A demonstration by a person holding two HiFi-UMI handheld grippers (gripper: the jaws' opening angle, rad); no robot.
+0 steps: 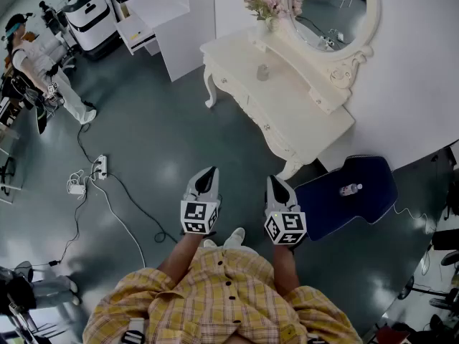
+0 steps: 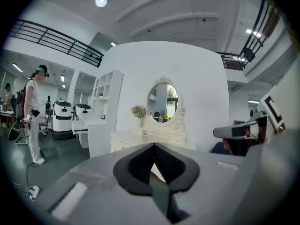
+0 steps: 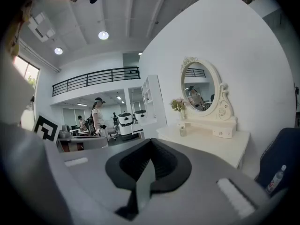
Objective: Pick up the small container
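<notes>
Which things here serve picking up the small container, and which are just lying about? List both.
For the job: small container, on the dressing table; left tongs and right tongs, both shut and empty.
Lying about: flower vase, oval mirror, bottle on the blue seat, power strip on the floor.

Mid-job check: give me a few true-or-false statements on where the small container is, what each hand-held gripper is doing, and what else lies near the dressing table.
1. The small container stands on the white dressing table. True.
2. The left hand-held gripper holds the container. False: its jaws are together with nothing between them, and it is well short of the table.
3. The right hand-held gripper is shut and empty. True.
4. A bottle lies on the dressing table. False: the bottle lies on the dark blue seat beside the table.
5. The flowers stand next to the oval mirror. True.
</notes>
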